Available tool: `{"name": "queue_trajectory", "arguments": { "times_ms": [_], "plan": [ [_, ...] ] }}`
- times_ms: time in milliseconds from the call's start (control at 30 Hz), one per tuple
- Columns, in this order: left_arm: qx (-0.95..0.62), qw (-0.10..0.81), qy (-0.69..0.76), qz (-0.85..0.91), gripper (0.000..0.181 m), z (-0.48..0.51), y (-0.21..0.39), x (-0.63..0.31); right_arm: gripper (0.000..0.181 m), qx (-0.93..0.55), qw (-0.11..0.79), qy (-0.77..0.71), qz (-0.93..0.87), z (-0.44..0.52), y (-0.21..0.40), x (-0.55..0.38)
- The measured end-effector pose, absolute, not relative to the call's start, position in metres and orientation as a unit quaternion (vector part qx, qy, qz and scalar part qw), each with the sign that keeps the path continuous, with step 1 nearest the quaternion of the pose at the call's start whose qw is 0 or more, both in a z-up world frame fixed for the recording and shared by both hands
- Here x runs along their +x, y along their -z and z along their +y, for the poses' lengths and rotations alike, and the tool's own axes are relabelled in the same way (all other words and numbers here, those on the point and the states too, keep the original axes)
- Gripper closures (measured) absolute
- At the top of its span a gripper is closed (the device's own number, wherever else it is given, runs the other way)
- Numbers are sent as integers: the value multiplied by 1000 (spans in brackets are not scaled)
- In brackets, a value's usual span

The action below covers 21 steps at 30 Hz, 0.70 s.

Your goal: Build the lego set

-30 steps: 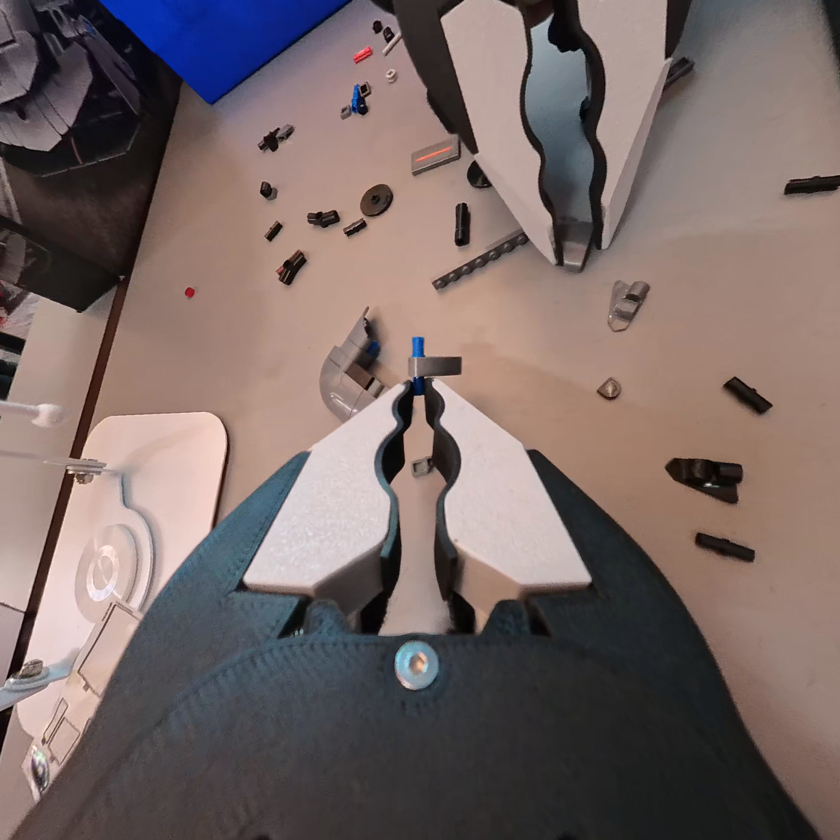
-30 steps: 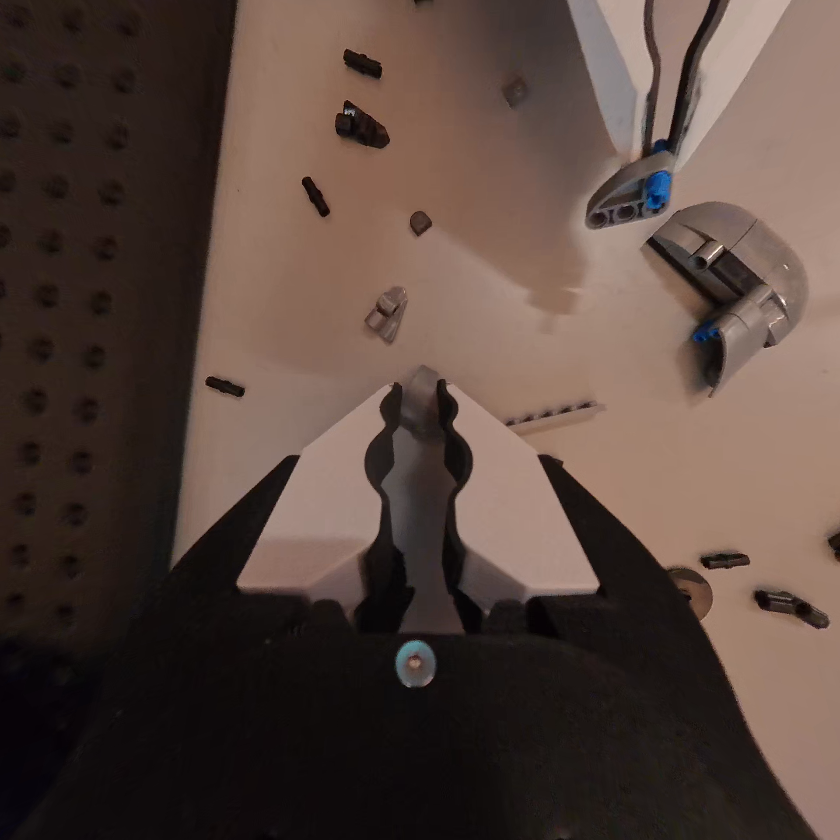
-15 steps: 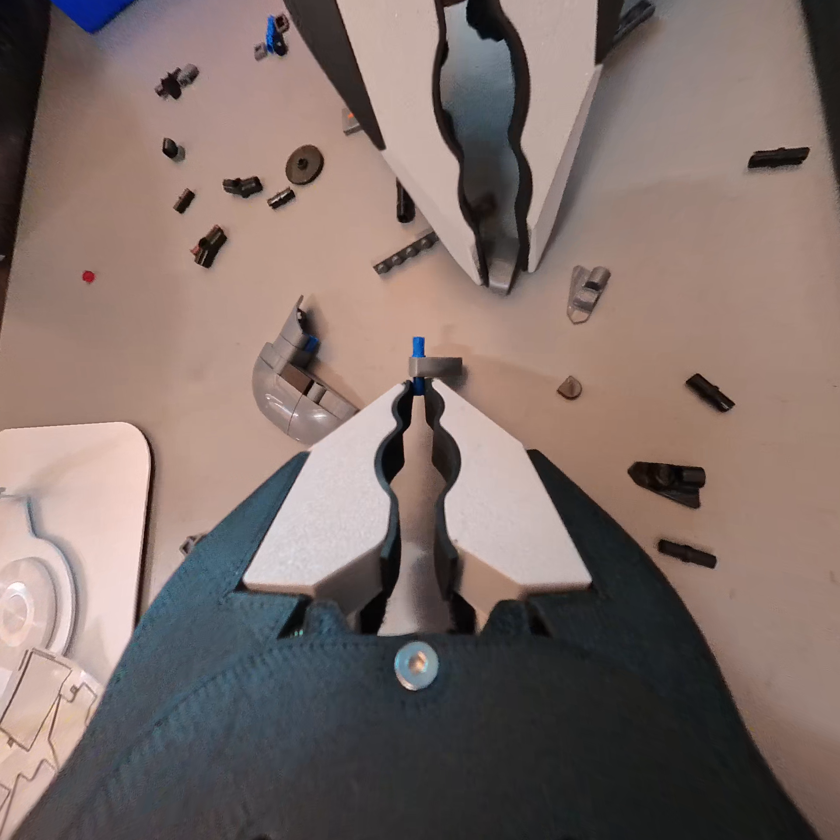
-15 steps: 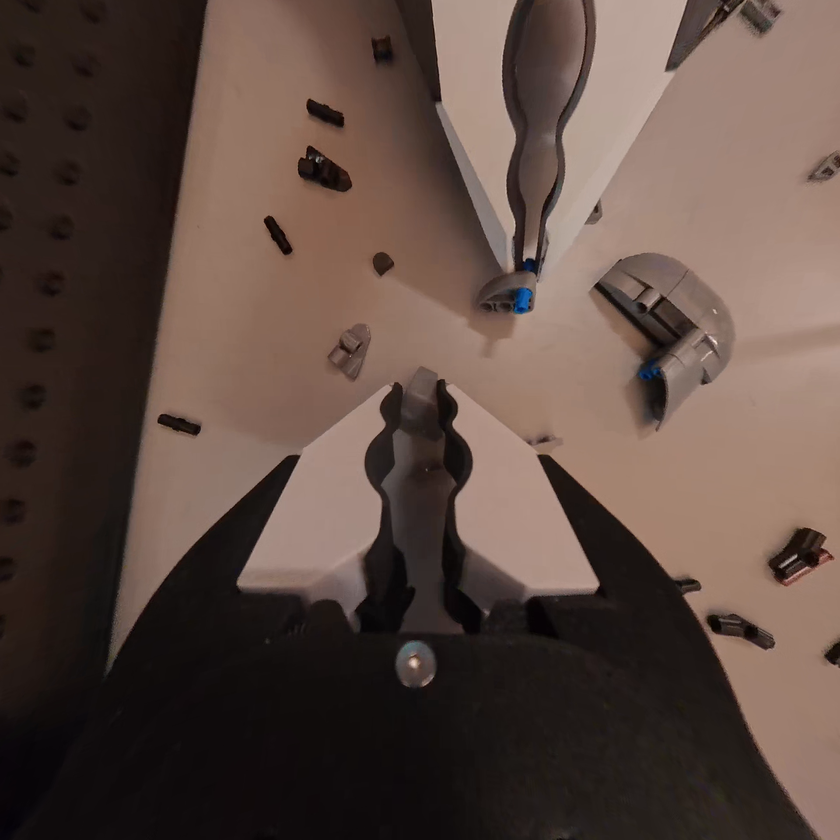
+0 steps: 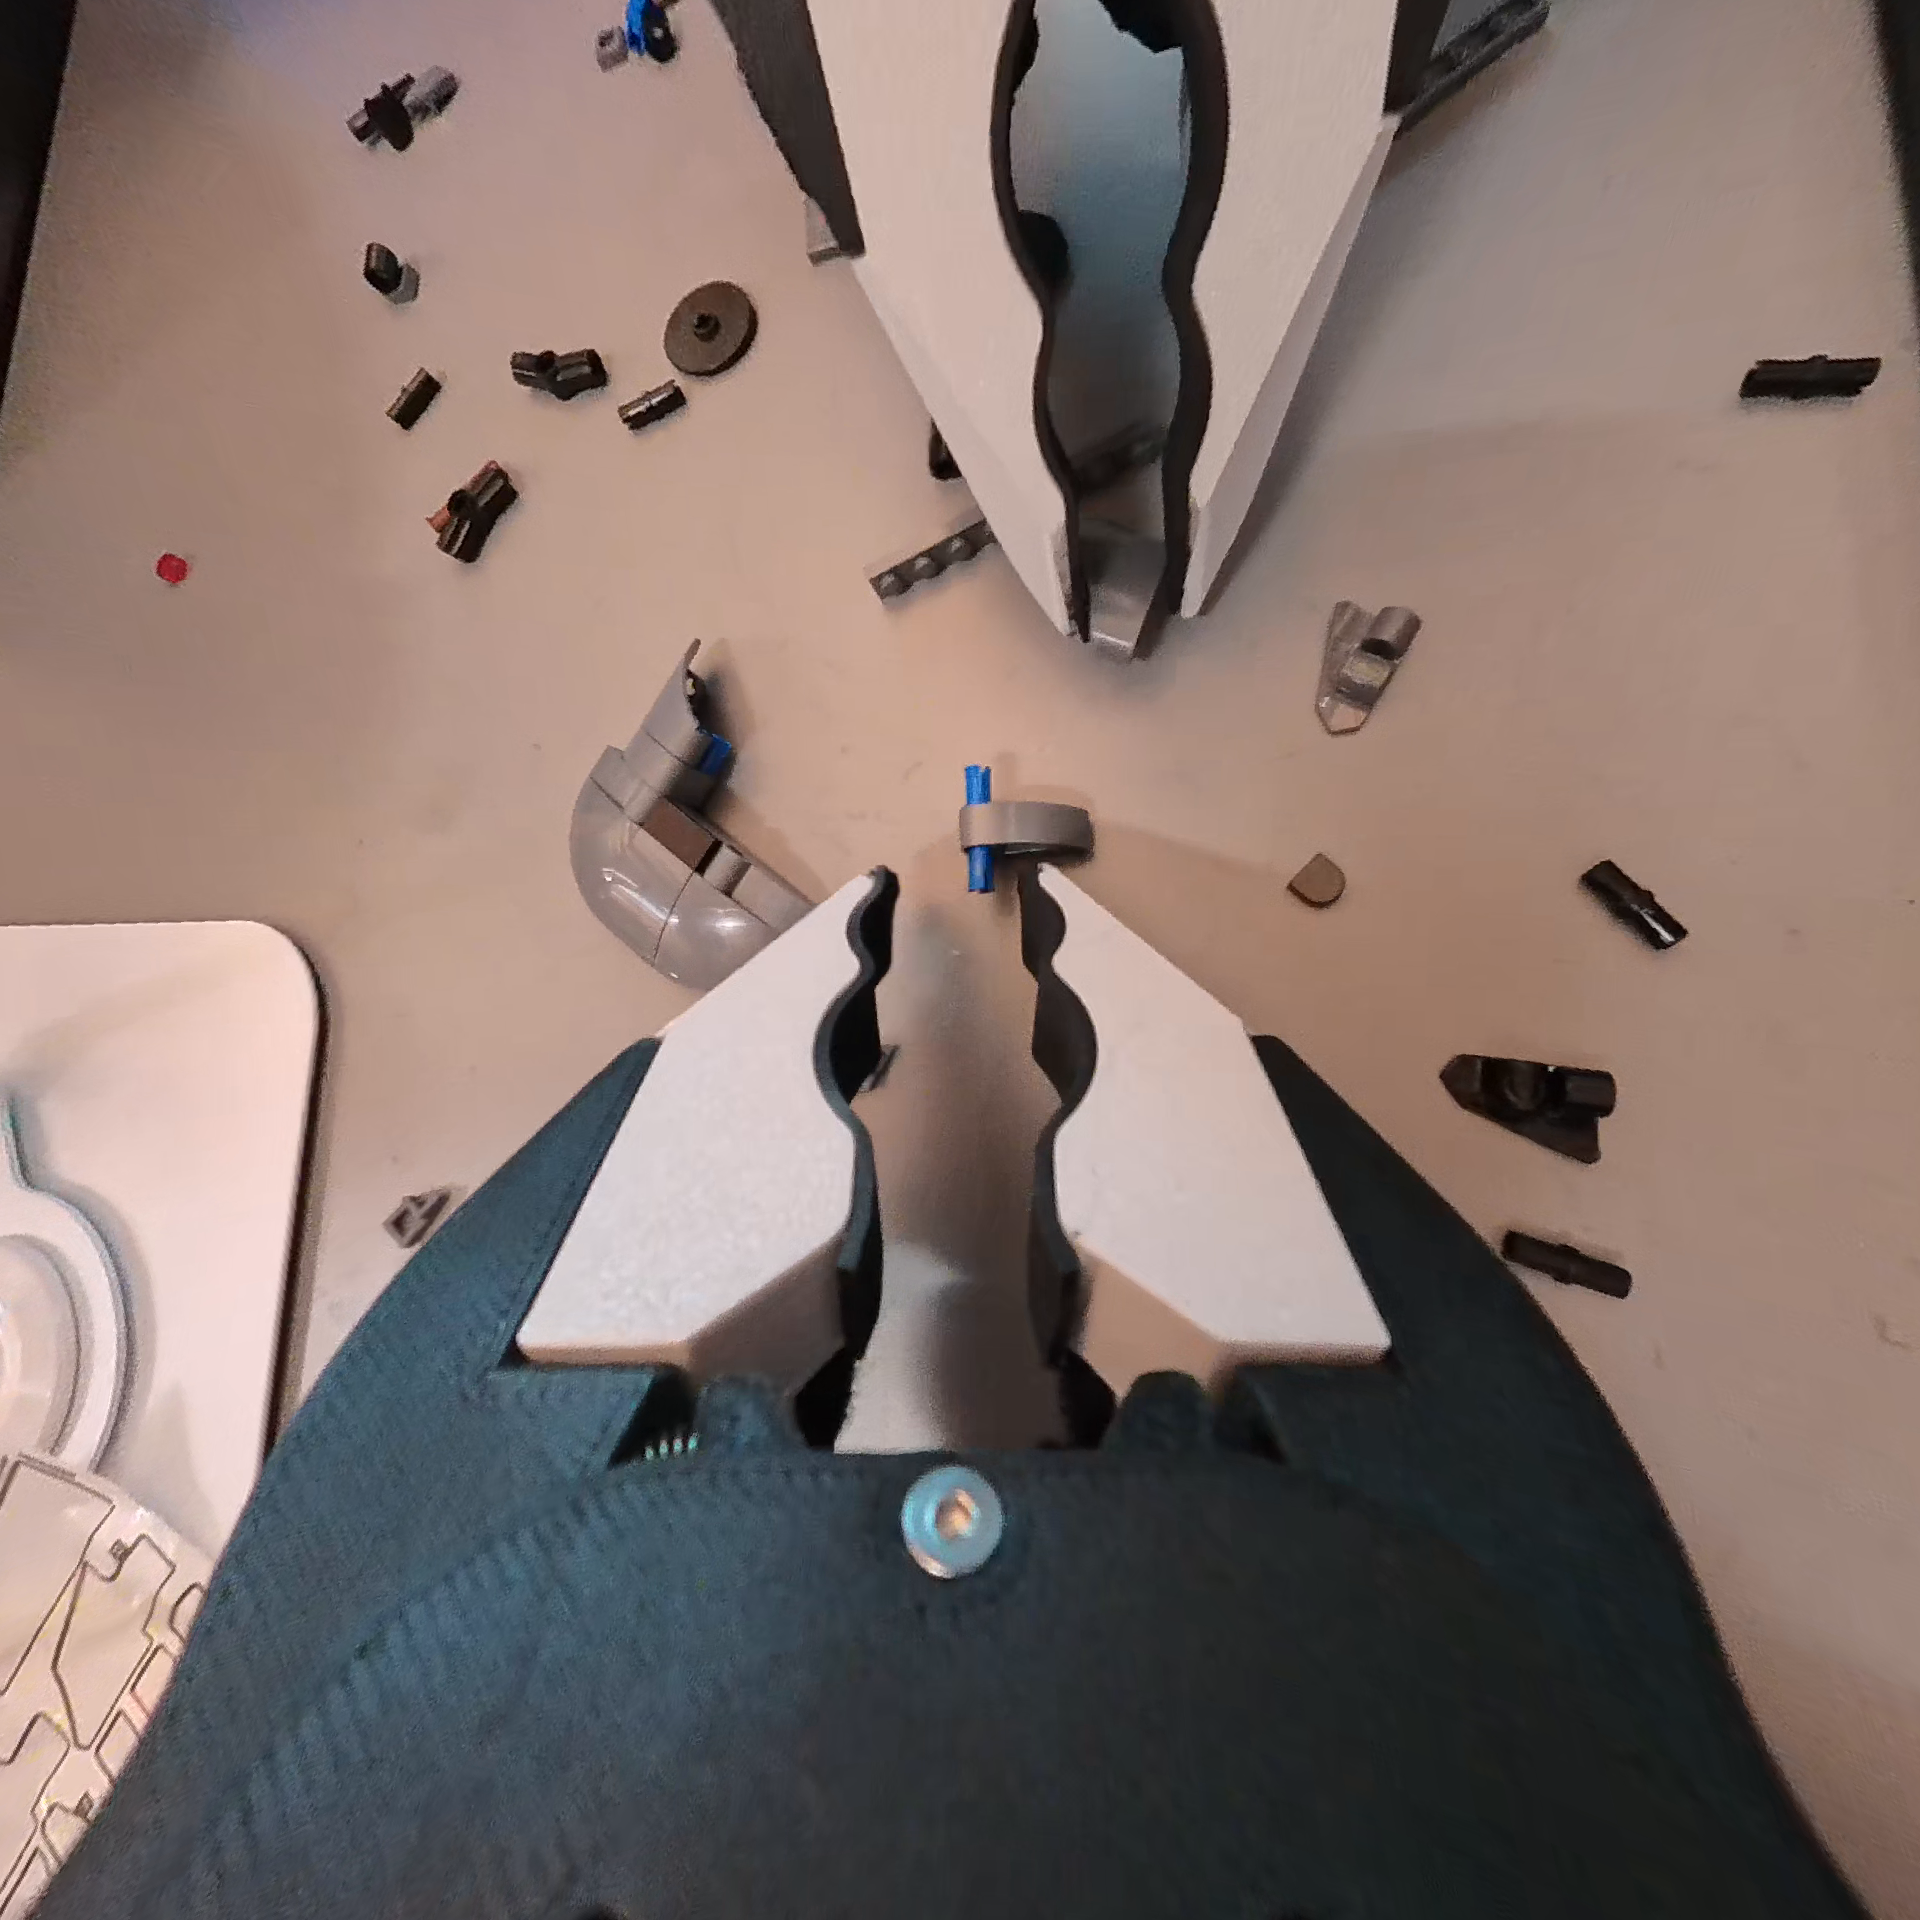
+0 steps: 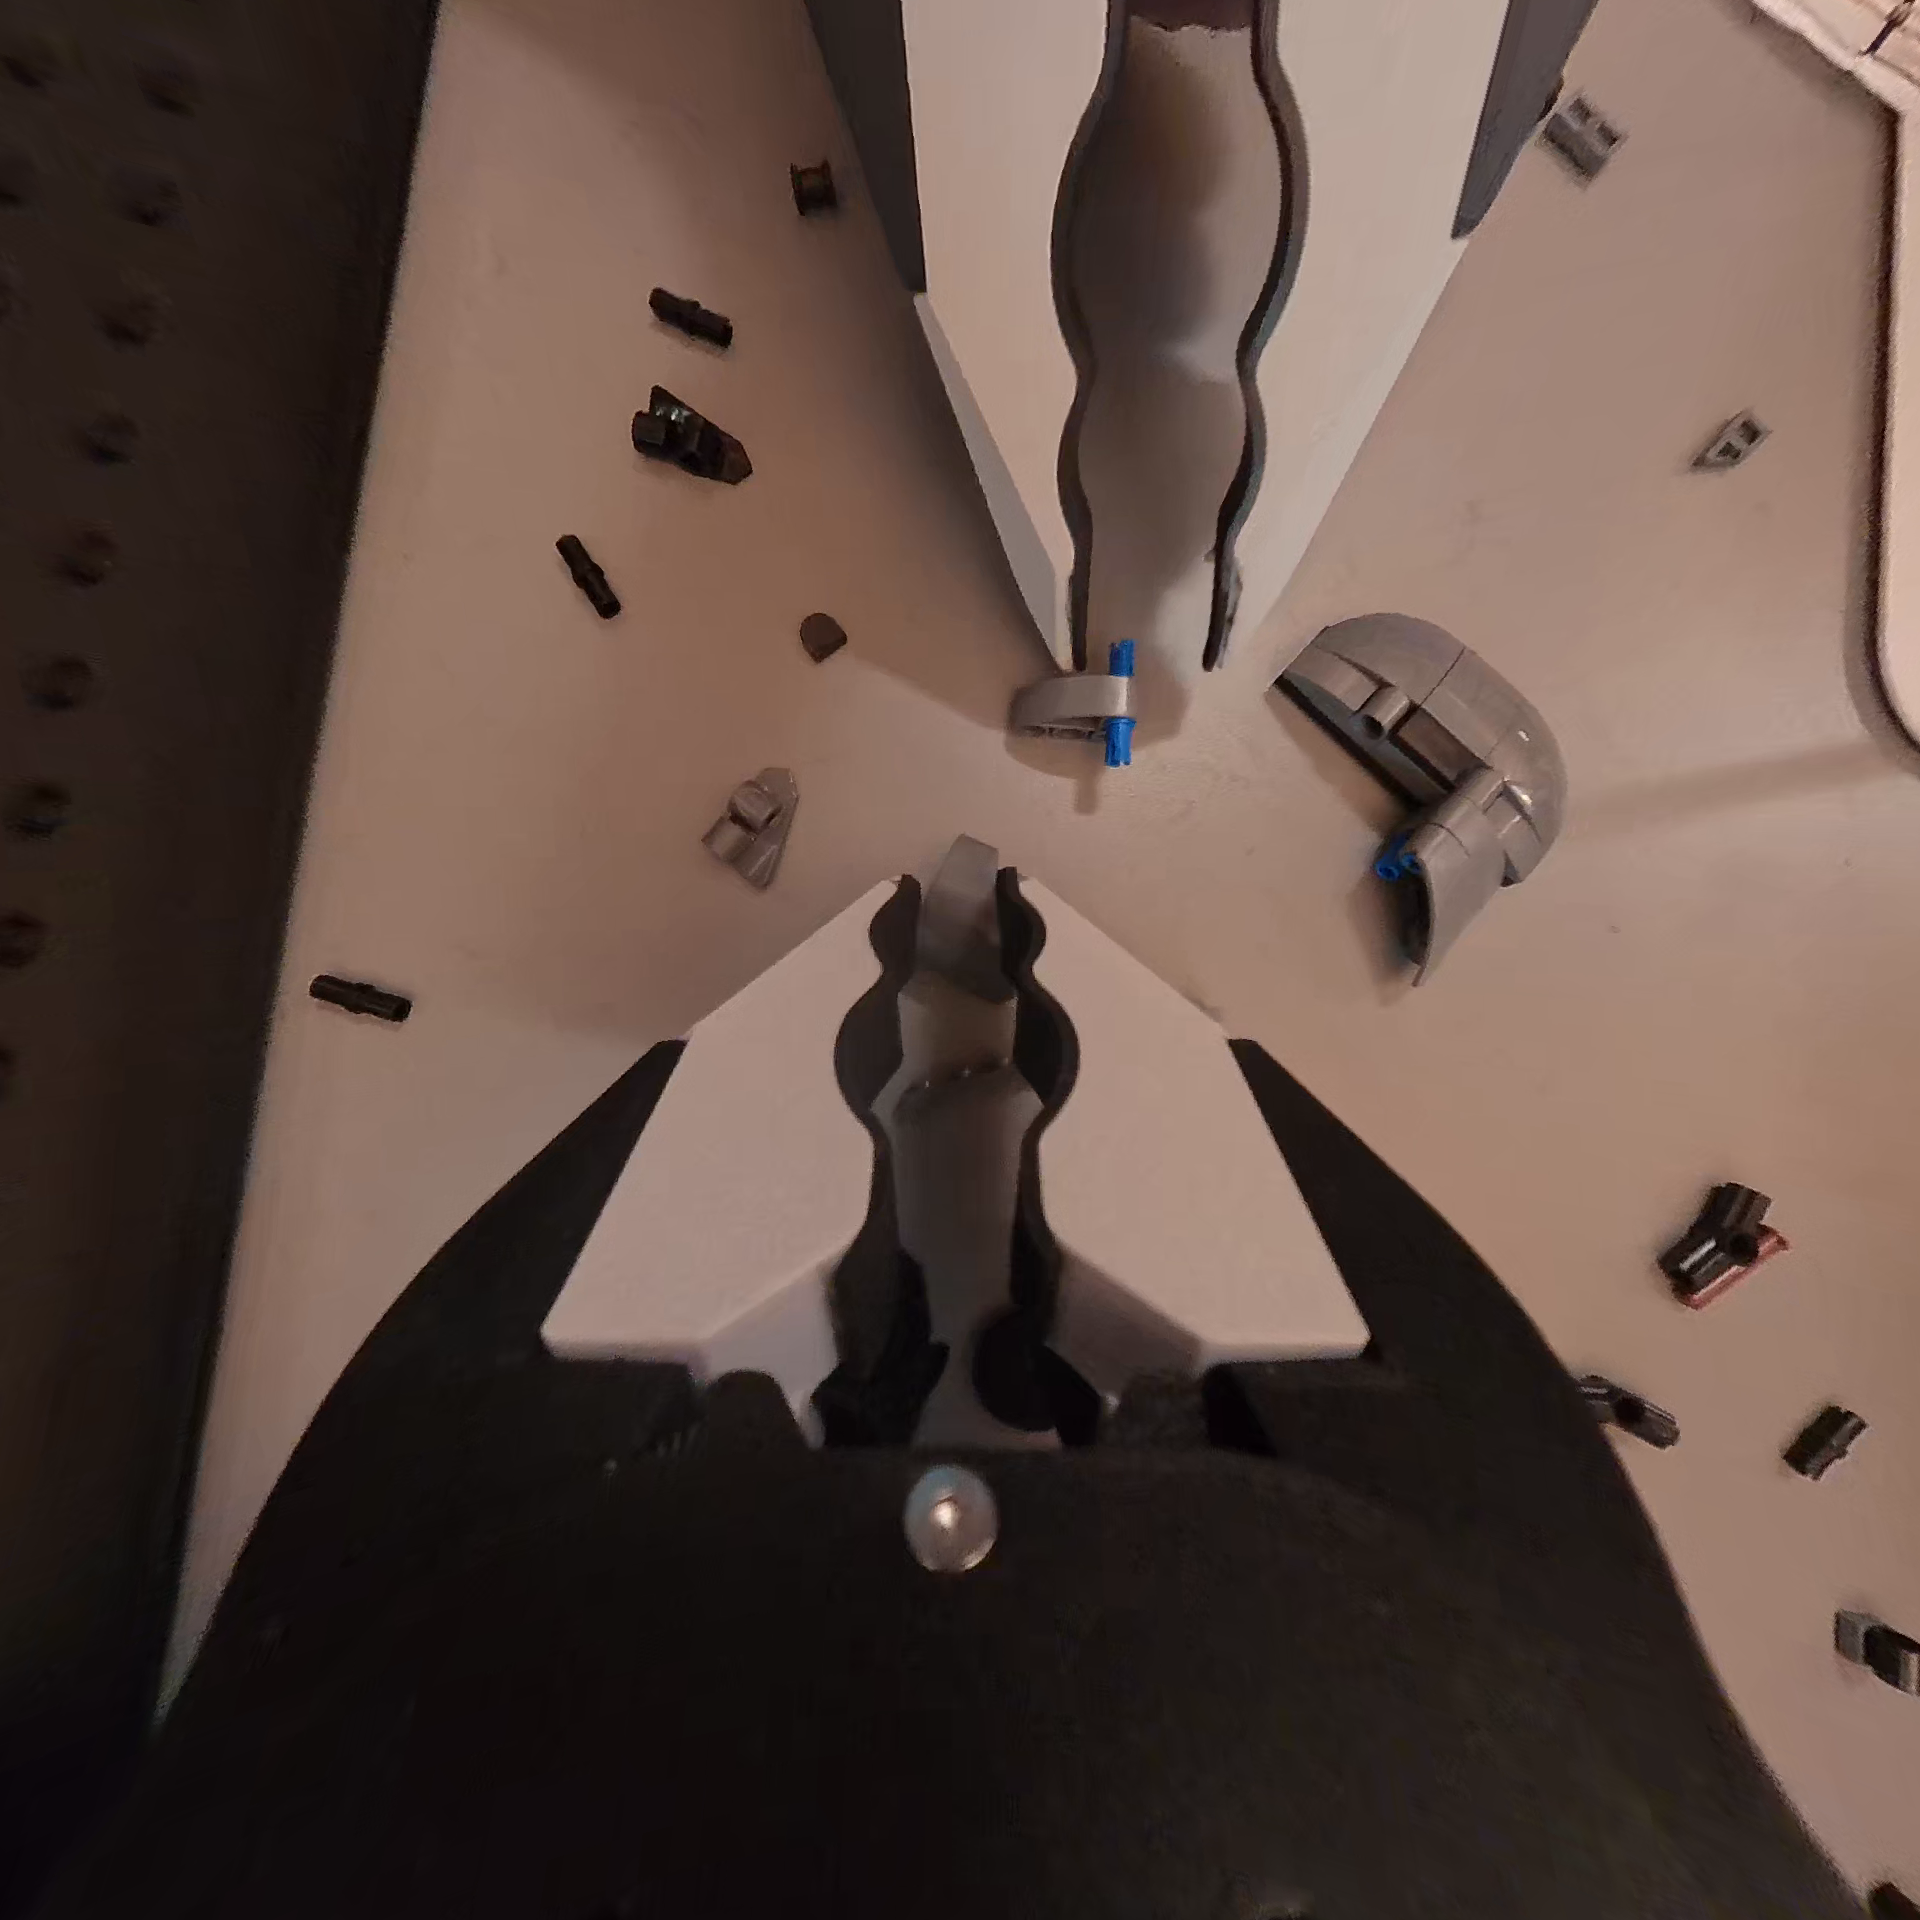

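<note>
two grippers (image 5: 956,883) (image 6: 956,883), many loose pieces (image 5: 1527,1101).

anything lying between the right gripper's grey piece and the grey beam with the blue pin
Nothing visible. Bare table separates the curved grey piece in the right gripper from the small grey beam with the blue pin; the grey wedge piece lies off to the side.

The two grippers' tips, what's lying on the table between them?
Only the grey beam with a blue pin, just beyond the open left gripper; the right gripper faces it, per the left wrist view.

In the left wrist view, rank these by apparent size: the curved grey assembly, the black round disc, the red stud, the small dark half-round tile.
1. Curved grey assembly
2. Black round disc
3. Dark half-round tile
4. Red stud

The tile lies nearer the camera than the stud, so their order is less certain.
</note>
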<state>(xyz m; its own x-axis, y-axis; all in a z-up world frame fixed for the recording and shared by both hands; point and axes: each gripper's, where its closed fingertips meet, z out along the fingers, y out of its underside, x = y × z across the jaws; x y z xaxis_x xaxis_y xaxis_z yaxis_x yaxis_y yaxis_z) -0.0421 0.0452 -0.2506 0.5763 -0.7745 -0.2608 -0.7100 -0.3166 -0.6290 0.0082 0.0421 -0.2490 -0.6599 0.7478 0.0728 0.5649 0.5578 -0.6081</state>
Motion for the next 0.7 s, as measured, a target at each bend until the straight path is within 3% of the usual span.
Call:
{"name": "queue_trajectory", "arguments": {
  "times_ms": [700],
  "plan": [
    [-792,439,138,401,160,51,212,-16,168,-314,320,-277,-850,44,206,-17]
  ]
}}
